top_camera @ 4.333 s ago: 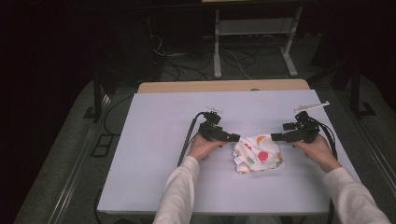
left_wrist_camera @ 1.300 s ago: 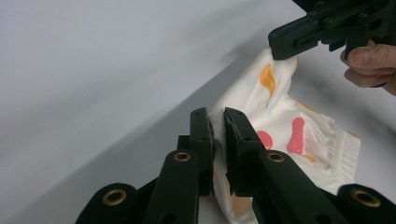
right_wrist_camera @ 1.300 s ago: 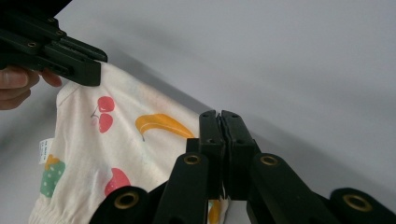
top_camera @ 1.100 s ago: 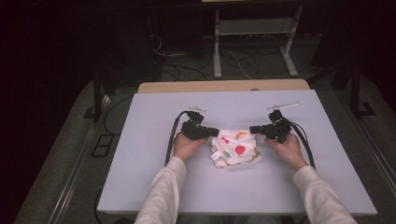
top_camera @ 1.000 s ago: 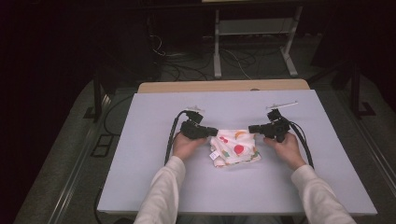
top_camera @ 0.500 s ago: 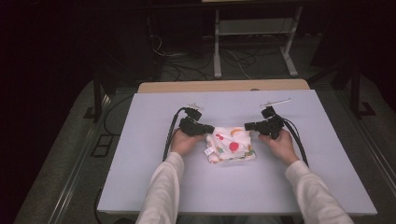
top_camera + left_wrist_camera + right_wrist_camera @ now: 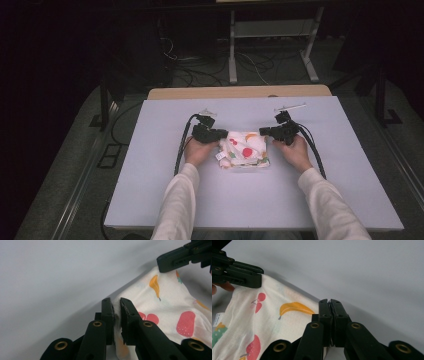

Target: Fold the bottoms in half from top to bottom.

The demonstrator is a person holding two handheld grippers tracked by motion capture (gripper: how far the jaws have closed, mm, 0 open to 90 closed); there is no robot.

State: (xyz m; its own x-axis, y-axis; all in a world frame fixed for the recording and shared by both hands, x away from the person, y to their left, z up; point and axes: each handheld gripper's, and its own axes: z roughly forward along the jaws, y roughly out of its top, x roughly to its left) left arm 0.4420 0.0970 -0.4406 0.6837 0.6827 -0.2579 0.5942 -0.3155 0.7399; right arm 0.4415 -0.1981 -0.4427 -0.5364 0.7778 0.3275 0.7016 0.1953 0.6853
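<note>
I have both grippers clamped on the fruit-print cloth (image 7: pixel 246 150), which lies mid-table (image 7: pixel 150 200), partly folded. Left gripper (image 7: pixel 117 308) pinches its left corner, a wad of fabric between the jaws; right gripper (image 7: pixel 329 305) is clenched on the right edge. To fold well, I judge: keep both pinches firm, hold the edge taut and level, move together, lay it flat before releasing.

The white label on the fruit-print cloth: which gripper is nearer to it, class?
Left. The left gripper grips the cloth edge close beside the label; the right gripper grips the opposite edge, the whole cloth away.
</note>
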